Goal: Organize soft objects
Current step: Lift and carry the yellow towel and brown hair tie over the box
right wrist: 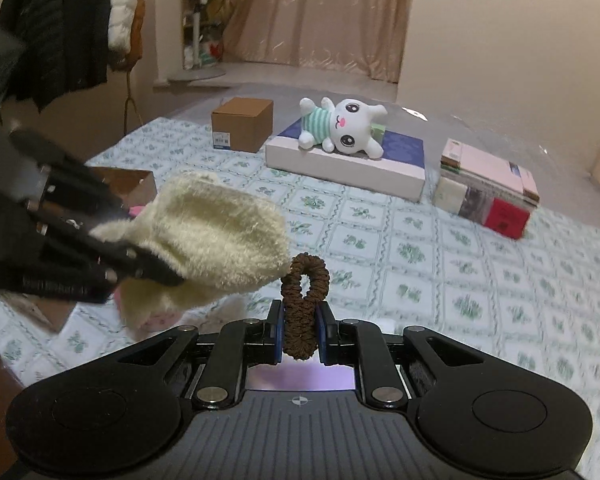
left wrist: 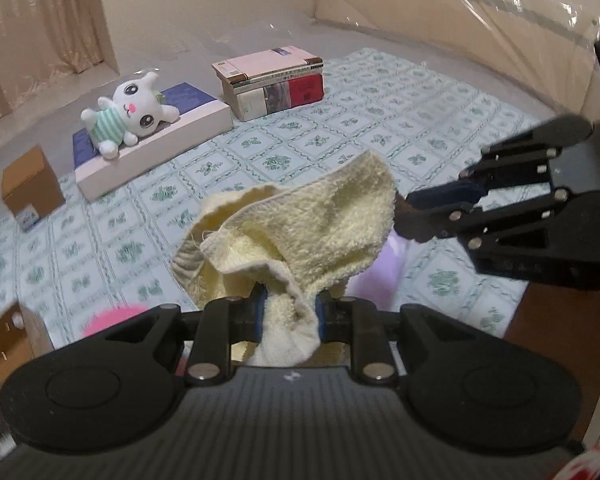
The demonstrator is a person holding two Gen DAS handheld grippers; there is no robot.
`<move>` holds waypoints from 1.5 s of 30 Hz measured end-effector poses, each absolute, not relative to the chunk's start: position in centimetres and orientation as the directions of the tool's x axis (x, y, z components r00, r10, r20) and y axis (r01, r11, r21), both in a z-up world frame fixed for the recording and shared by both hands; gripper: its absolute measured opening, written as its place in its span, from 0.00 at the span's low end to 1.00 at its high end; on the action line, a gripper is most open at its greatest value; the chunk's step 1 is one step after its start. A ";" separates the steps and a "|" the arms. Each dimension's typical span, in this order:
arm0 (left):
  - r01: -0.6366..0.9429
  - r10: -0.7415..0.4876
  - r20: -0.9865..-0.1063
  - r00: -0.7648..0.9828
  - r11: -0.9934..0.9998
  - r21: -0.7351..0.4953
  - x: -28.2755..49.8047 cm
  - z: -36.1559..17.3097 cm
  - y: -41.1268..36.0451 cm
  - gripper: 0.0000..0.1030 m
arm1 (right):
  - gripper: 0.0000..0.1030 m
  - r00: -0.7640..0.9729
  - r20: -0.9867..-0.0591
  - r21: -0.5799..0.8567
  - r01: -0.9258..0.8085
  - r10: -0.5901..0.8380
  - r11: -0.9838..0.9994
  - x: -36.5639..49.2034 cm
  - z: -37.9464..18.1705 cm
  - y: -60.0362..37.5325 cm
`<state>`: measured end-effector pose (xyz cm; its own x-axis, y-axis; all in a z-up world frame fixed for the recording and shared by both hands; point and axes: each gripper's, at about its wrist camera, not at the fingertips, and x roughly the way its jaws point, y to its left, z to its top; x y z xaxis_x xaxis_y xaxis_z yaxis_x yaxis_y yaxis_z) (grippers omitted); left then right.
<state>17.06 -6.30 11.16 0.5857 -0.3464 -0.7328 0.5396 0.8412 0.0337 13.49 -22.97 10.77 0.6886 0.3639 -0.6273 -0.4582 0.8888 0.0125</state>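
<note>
1. Nearest in the left wrist view, the left gripper [left wrist: 290,314] is seen clamped narrowly on a bunched corner of a pale yellow towel [left wrist: 300,220]; the rest of the cloth is carried loose above the jaws, clear of the bed.
2. In the right wrist view, the right gripper [right wrist: 300,334] is closed on a brown hair tie [right wrist: 302,304], which is held upright with its loop standing above the fingertips.
3. The two tools are held just beside each other, the right one at the towel's right edge; whether that edge is touched cannot be told.
4. Just below and to the left, an open cardboard box [right wrist: 140,184] is partly seen, with something pink inside. It is judged the likely bin; it lies on the left gripper's side, so the towel is nearer to it than the hair tie.
5. Farther across the patterned bedspread [right wrist: 420,260], a plush cat [right wrist: 346,126] is lying on a flat white box [right wrist: 352,164], between a closed brown carton [right wrist: 242,124] and a stack of books [right wrist: 488,188], well apart from both tools.
</note>
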 end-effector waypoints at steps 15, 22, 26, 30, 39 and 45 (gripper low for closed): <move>0.352 -0.270 -0.666 0.695 0.936 -0.012 5.8 7.6 -3.5 0.20 | 0.16 0.702 -0.605 0.162 -0.353 0.375 0.922 5.3 7.6 -23.5; 0.288 -0.212 -0.663 0.718 0.958 0.006 2.7 7.1 -1.0 0.20 | 0.16 0.679 -0.610 0.176 -0.388 0.410 0.905 4.0 7.0 -21.6; 0.242 -0.177 -0.665 0.725 0.970 0.005 1.5 7.0 0.7 0.20 | 0.16 0.654 -0.613 0.185 -0.427 0.444 0.885 4.0 6.7 -19.9; 0.199 -0.148 -0.670 0.728 0.980 0.000 0.8 7.0 2.7 0.20 | 0.16 0.627 -0.613 0.192 -0.472 0.481 0.860 4.2 6.5 -17.7; 0.118 -0.088 -0.666 0.740 0.993 -0.001 0.0 7.9 7.1 0.20 | 0.16 0.568 -0.608 0.200 -0.567 0.555 0.799 5.0 6.6 -12.2; 0.086 -0.067 -0.664 0.745 0.996 -0.004 -0.2 8.4 9.1 0.20 | 0.16 0.539 -0.603 0.196 -0.615 0.588 0.764 5.7 6.9 -9.1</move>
